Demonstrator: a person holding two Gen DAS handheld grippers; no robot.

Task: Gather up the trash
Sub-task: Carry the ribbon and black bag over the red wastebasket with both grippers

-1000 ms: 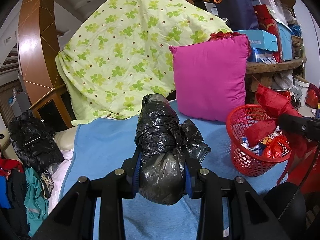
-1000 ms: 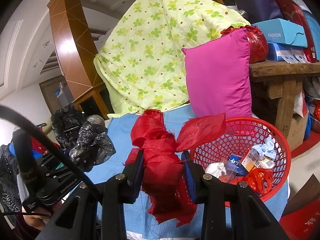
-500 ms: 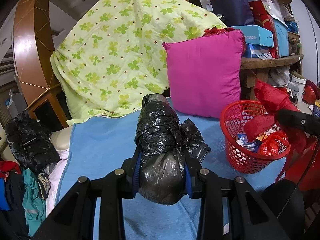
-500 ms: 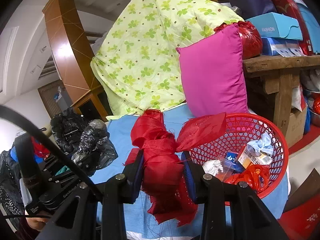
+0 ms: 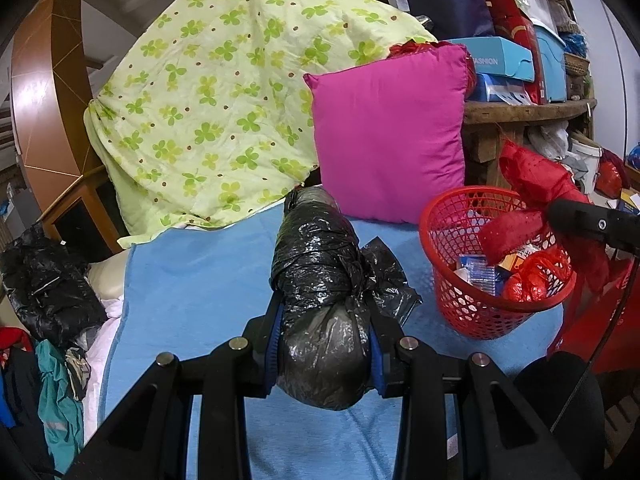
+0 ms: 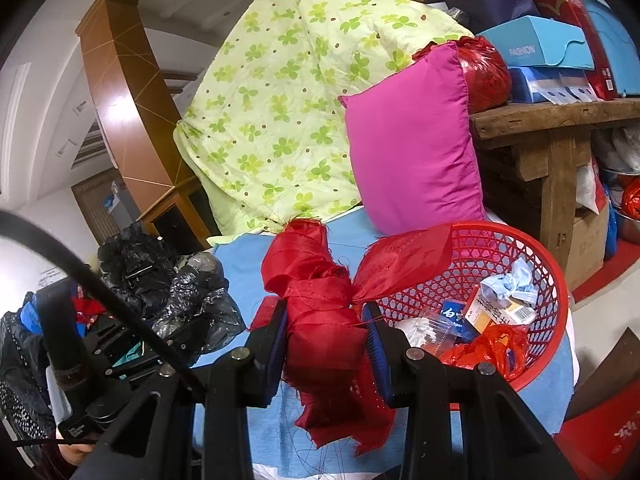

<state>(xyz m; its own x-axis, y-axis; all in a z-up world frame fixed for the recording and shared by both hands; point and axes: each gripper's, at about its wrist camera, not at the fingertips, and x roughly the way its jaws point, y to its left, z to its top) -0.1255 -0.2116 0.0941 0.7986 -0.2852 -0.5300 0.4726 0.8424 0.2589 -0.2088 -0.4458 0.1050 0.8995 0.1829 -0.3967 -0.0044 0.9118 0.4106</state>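
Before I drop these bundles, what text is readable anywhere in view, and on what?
"FASHION": on the light blue cardboard box on the wooden shelf.
Printing on the orange-and-white carton in the red plastic mesh basket: not legible.
White characters on the small blue packet beside it: too small to read.

The word "FASHION" is showing in pale capitals on the side of a light blue box [image 6: 536,46] lying on the wooden shelf [image 6: 560,114]. A small carton [image 6: 502,312] in the red basket [image 6: 558,292] is carrying Chinese characters and a barcode, too small to read.
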